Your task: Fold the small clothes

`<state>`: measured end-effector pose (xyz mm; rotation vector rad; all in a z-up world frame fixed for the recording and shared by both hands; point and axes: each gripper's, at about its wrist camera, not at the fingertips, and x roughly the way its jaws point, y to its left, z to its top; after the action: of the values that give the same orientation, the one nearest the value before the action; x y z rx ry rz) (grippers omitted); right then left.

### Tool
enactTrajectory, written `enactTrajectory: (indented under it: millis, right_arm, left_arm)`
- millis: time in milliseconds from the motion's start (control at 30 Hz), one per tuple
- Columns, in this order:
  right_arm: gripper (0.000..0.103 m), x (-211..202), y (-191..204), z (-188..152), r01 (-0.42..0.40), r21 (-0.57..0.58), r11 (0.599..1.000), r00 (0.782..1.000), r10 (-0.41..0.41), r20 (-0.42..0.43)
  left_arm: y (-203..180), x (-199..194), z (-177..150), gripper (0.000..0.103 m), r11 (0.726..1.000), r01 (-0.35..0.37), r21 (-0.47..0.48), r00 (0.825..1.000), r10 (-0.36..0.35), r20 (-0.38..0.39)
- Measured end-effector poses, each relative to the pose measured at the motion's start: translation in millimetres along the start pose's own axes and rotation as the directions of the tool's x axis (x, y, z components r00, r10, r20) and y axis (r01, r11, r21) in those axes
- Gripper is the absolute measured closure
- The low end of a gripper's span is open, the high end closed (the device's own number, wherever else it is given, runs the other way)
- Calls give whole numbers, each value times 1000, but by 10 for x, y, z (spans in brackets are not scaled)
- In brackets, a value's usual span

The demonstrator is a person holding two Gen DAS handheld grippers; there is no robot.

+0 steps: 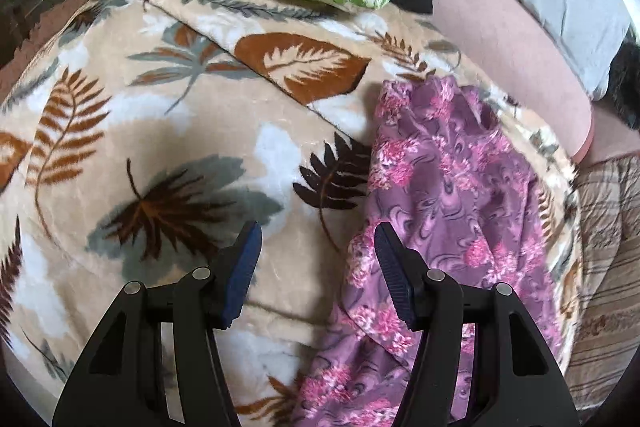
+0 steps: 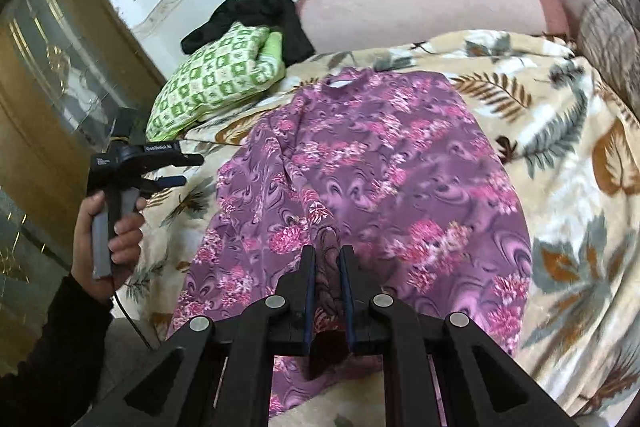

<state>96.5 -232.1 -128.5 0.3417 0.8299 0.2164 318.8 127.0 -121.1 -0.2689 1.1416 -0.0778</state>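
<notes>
Purple floral garment [image 2: 360, 163] lies on the leaf-print blanket [image 1: 160, 131], pinched by the right tool [image 2: 328, 267]; left tool [image 1: 318, 247] gapes empty.

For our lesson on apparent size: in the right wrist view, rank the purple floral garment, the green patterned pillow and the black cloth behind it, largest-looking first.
1. Purple floral garment, by far the largest, though nearest the camera.
2. Green patterned pillow.
3. Black cloth, smallest, but partly hidden behind the pillow, so its full extent is unsure.
</notes>
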Motion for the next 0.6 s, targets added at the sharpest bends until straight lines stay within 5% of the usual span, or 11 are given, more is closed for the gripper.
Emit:
enactTrajectory:
  millis: [200, 333, 433, 467, 500, 533, 600]
  right_arm:
    - [92, 338, 51, -162, 56, -15, 998, 995, -57, -83]
    - [92, 346, 49, -97, 149, -82, 985, 984, -156, -81]
    - [91, 109, -13, 46, 81, -42, 996, 996, -80, 38]
    - [79, 16, 10, 111, 63, -58, 996, 995, -57, 87]
    - [45, -8, 45, 159, 72, -77, 994, 992, -63, 109]
    - [27, -17, 69, 219, 88, -97, 991, 989, -75, 129]
    - [19, 81, 58, 342, 99, -113, 989, 989, -85, 125]
  left_arm:
    - [53, 549, 17, 44, 995, 76, -70, 985, -86, -150]
    - [-83, 758, 229, 44, 997, 74, -8, 983, -74, -169]
    - [-58, 902, 288, 44, 993, 111, -32, 979, -115, -171]
    - [-48, 892, 287, 44, 991, 129, -35, 980, -133, -147]
    - [-49, 888, 293, 44, 990, 137, -32, 980, -140, -141]
    - [-73, 891, 304, 46, 989, 146, -30, 978, -149, -146]
    - [-140, 918, 330, 97, 971, 237, -28, 953, -238, -186]
